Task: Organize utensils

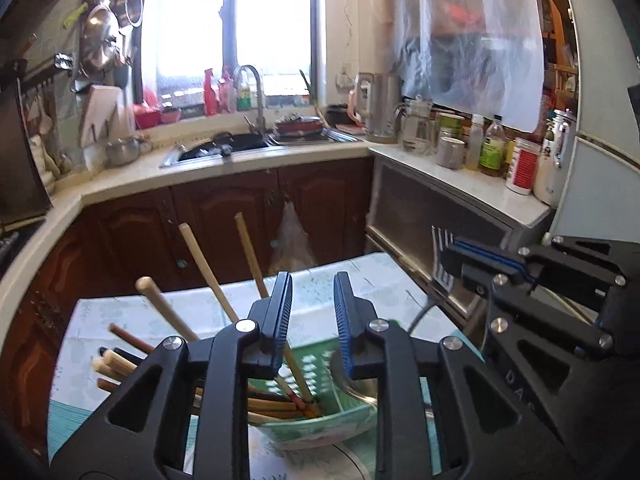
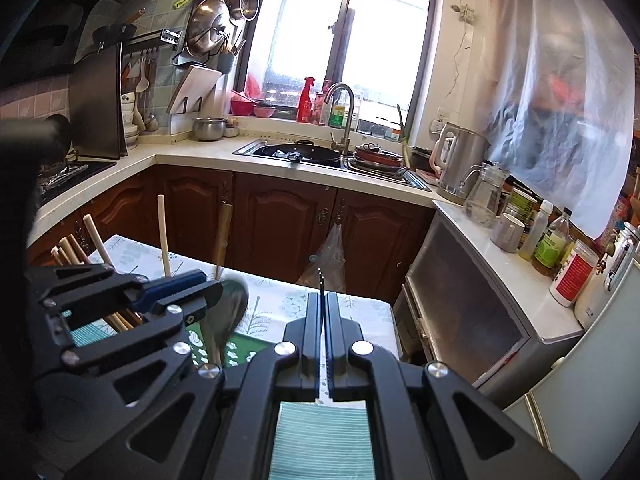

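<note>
Left wrist view: my left gripper (image 1: 313, 312) hangs over the green basket (image 1: 320, 416) with its jaws parted by a moderate gap and nothing between the blue pads. The basket sits on the patterned tablecloth (image 1: 192, 304) and holds a bundle of chopsticks (image 1: 276, 402), some lying flat, others leaning up and out to the left. A metal spoon (image 1: 356, 388) lies in the basket's right part, just under the right pad. At right, my right gripper (image 1: 452, 258) pinches a fork (image 1: 440, 268) with the tines pointing up and the handle curving down toward the basket.

Right wrist view: the right gripper (image 2: 324, 300) is clamped nearly flat on the fork (image 2: 321, 276); only the tine tips show above the pads. At left the left gripper (image 2: 188, 284) is side-on, with the spoon bowl (image 2: 226, 312) blurred just beside it. I cannot tell whether they touch. Chopsticks (image 2: 164, 236) stand up behind it.
</note>
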`<state>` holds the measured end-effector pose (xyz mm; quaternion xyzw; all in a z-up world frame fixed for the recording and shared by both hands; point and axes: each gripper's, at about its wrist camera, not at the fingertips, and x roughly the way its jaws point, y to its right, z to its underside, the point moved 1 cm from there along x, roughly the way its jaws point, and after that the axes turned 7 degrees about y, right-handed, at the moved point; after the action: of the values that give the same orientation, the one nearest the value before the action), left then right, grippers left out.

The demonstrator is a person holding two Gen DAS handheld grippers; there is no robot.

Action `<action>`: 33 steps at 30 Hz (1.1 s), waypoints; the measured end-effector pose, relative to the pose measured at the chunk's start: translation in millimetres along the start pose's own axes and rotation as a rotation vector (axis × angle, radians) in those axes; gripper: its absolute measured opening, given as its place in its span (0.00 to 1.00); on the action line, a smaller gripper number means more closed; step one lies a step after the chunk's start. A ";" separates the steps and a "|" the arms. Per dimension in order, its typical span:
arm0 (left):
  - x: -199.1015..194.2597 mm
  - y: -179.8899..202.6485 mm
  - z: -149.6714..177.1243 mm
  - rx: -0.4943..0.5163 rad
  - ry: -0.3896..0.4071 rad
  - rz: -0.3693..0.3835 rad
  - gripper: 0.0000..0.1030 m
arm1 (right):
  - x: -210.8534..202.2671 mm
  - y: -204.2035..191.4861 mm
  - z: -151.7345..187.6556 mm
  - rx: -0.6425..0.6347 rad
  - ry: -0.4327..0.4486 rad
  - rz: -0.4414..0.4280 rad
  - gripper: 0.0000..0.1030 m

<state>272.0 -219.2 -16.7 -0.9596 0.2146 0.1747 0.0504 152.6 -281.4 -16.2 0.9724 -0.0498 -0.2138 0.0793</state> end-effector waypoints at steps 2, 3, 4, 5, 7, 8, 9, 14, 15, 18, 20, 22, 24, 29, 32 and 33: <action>2.1 -1.0 1.5 0.007 -0.013 -0.022 0.18 | 2.2 -2.1 1.5 -0.006 -0.006 0.007 0.02; 1.5 -1.6 2.2 0.002 -0.016 -0.025 0.18 | 4.7 -3.6 2.5 -0.011 -0.013 0.009 0.02; 0.3 -3.2 3.0 -0.008 -0.016 -0.023 0.18 | 6.2 -3.7 2.9 -0.010 -0.017 0.007 0.02; -2.4 -5.0 2.9 -0.016 -0.014 -0.017 0.18 | 7.8 -3.7 3.6 -0.004 -0.021 0.001 0.02; -9.6 -7.6 3.7 -0.022 -0.001 -0.014 0.18 | 12.4 -4.0 5.0 0.002 -0.037 -0.015 0.02; -14.3 -9.1 3.8 -0.024 0.007 -0.014 0.18 | 14.5 -3.0 5.1 0.009 -0.047 -0.038 0.02; -19.9 -11.8 3.3 -0.026 0.015 -0.014 0.18 | 17.0 -3.4 5.4 0.012 -0.058 -0.059 0.03; -50.8 -26.1 1.6 -0.047 0.041 -0.007 0.18 | 24.4 -6.8 7.8 0.038 -0.094 -0.187 0.07; -58.8 -30.7 1.3 -0.061 0.045 -0.003 0.18 | 26.1 -9.2 7.8 0.051 -0.107 -0.228 0.08; -80.3 -42.7 3.3 -0.098 0.046 -0.004 0.18 | 30.1 -14.8 6.9 0.088 -0.144 -0.301 0.10; -95.0 -50.7 7.9 -0.117 0.041 -0.009 0.18 | 28.6 -16.2 6.4 0.114 -0.149 -0.331 0.10; -108.7 -58.7 14.1 -0.134 0.031 -0.016 0.18 | 25.7 -18.0 4.3 0.129 -0.148 -0.351 0.10; -123.8 -67.9 24.6 -0.154 0.008 -0.027 0.18 | 22.1 -20.0 3.2 0.139 -0.148 -0.365 0.10; -146.4 -82.1 58.1 -0.181 -0.081 -0.039 0.18 | 7.3 -23.4 7.1 0.174 -0.159 -0.393 0.10; -155.6 -88.9 84.3 -0.200 -0.153 -0.035 0.18 | -3.8 -24.6 14.1 0.189 -0.167 -0.404 0.10; -154.7 -87.8 90.8 -0.203 -0.168 -0.032 0.18 | -9.6 -26.6 19.7 0.191 -0.178 -0.397 0.10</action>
<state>150.3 -63.3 -44.5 -0.9451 0.1756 0.2743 -0.0263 137.2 -256.6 -34.6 0.9434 0.1158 -0.3047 -0.0615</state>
